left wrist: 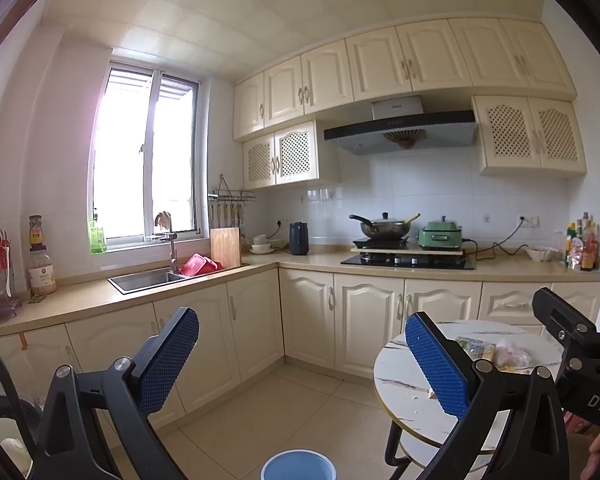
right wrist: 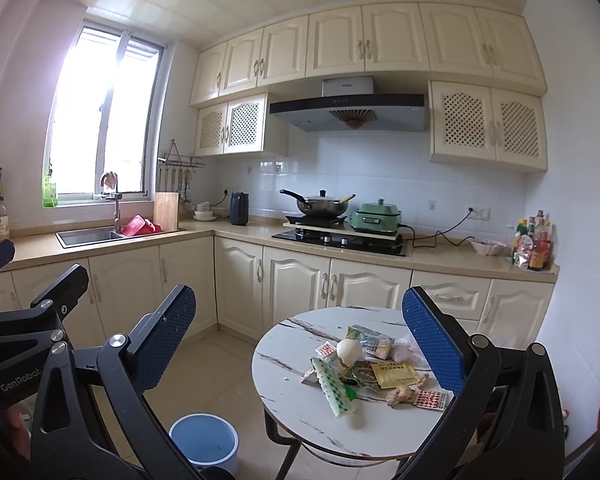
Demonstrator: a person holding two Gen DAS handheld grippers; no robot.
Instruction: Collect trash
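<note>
Home kitchen: sink, stove, range hood, cabinets.

Both the left gripper and right gripper have black frames, silver rivets and blue dimpled pads; white lettering reads "GenRobot" and "DAS".

Both wrist cameras are facing 12 o'clock toward the far cooktop, sharing it; the round table is lying nearer at the left view's 4 o'clock.

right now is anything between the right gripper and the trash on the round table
Nothing visible. The right gripper is open, with bare tabletop ahead of the trash pile. The blue bin stands on the floor left of the table.
</note>
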